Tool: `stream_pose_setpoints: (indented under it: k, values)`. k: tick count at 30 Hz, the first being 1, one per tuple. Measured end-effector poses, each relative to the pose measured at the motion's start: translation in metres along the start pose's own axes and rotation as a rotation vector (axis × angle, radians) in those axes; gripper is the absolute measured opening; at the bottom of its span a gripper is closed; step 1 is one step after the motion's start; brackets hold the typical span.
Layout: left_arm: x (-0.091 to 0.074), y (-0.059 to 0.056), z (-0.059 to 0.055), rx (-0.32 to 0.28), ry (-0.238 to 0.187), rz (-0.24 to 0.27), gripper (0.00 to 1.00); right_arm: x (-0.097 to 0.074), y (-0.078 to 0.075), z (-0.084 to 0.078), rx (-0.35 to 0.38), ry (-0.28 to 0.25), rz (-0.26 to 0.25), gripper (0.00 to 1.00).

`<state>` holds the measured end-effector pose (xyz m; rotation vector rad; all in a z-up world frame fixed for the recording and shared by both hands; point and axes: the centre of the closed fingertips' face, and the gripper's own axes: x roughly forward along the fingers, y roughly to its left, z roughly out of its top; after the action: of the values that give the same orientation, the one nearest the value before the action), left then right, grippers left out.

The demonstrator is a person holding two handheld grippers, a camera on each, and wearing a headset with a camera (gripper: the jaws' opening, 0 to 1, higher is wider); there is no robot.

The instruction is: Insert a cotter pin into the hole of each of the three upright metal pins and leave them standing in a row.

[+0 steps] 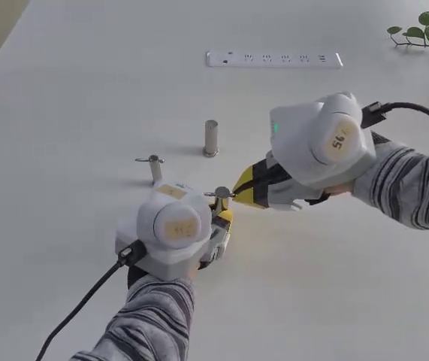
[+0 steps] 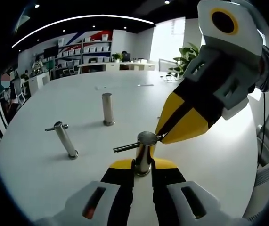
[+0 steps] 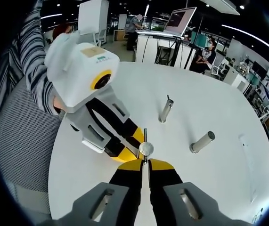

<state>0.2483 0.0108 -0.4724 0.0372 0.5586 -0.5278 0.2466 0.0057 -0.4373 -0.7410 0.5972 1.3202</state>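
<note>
Smooth silvery steel on front metal pin, satin sheen; cotter pin bare metal too. White table smooth, matt. On left gripper and right gripper: matt white plastic shells, semi-gloss yellow-black jaws. Striped sleeve: knit cloth.

Bare upright pin, left pin cottered, near pin holding cotter pin

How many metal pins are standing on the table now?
3. A bare pin at the back; left of it, a fitted pin carrying its cotter pin; nearest, the held pin in the left gripper. None seems hidden.
</note>
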Motion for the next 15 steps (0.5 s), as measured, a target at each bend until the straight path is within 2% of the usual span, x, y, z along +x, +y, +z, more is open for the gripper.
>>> stream_pose_setpoints:
  k: [2, 5, 9, 11, 15]
  values:
    - [0.0, 0.001, 0.0, 0.0, 0.0, 0.004, 0.1, -0.001, 0.0, 0.0, 0.038, -0.014, -0.005, 0.06]
    - [-0.001, 0.001, -0.001, -0.008, 0.0, 0.012, 0.1, -0.004, -0.001, -0.001, 0.108, -0.033, -0.017, 0.09]
    - [-0.005, 0.0, -0.002, -0.007, -0.003, 0.033, 0.1, -0.011, 0.002, -0.003, 0.251, -0.096, -0.054, 0.13]
    - [-0.005, 0.0, -0.002, -0.009, -0.004, 0.037, 0.1, -0.017, 0.003, -0.009, 0.32, -0.122, -0.084, 0.15]
    - [-0.004, 0.001, 0.0, -0.008, -0.014, 0.045, 0.11, -0.025, 0.006, -0.018, 0.373, -0.132, -0.117, 0.15]
